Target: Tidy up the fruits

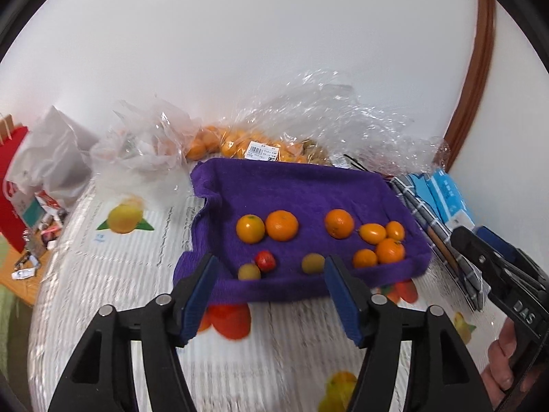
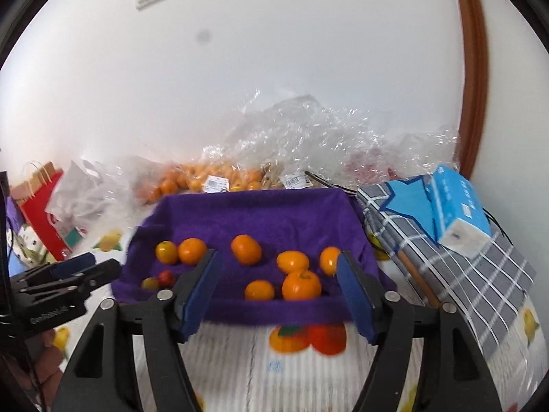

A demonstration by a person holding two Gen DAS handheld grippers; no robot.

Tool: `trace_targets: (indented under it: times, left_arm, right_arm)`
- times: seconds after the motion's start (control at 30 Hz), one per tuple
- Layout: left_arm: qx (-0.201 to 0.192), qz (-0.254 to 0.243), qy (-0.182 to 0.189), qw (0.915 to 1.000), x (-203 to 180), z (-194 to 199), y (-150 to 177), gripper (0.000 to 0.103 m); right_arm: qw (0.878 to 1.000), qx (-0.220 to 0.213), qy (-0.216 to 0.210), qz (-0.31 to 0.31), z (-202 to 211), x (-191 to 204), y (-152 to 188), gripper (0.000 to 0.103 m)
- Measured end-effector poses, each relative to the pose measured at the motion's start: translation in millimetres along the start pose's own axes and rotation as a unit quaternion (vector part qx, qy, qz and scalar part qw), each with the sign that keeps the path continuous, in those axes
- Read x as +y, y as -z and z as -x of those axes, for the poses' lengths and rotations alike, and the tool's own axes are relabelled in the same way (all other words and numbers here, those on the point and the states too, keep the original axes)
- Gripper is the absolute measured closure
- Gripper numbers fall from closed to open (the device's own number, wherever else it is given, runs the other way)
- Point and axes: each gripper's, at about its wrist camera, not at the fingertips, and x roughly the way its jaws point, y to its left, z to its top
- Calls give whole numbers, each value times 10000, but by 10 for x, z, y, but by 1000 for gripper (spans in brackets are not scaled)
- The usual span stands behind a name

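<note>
A purple towel-lined tray [image 1: 298, 185] [image 2: 260, 213] sits on the table and holds several oranges [image 1: 281, 225] [image 2: 301, 285], two small yellow-green fruits [image 1: 313, 263] and a small red fruit [image 1: 265, 260] [image 2: 166, 277]. My left gripper [image 1: 271, 267] hovers open over the tray's near rim, with nothing between its blue pads. Open and empty too, my right gripper [image 2: 278, 267] hangs above the near rim on the tray's right half. Each gripper shows at the edge of the other's view, the right gripper [image 1: 480, 250] and the left gripper [image 2: 92, 264].
Clear plastic bags of oranges [image 1: 240, 144] [image 2: 206, 178] lie behind the tray against the white wall. A grey checked cloth [image 2: 463, 274] and a blue tissue pack [image 2: 459, 206] lie at the right. A red paper bag [image 1: 13, 185] and white bags stand at the left. The tablecloth is fruit-printed.
</note>
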Motion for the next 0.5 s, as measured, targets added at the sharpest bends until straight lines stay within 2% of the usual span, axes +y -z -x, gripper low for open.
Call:
trace_targets:
  times: [0.03,0.13,0.27,0.37,0.43,0.5]
  left_arm:
    - [-11,-85,-18,10000,-48,81,29,38]
    - [-54,-184,-31,9998,-169,308,112,33]
    - [-192,-123,8,9997,-258,592,202,25]
    - [-290,-159,-32,9994,-328,811,279,20]
    - [-343,-226,-72,9991,-384,936,324,18]
    - [-391,-251,-66,9989,-430,1051,362,14]
  right_arm:
    - [10000,44,73,22,80,4,17,22]
    - [9996,155,220,-25,343,-15,87,22]
    - [9993,210,167,-262,687,-98,186,22]
    - [9993,55,274,-252,946,-112,266,21]
    - [9992,-57,302,-236,1087,-105,313,11]
    - [9990,-208,304,-265,1241,-124,360,6]
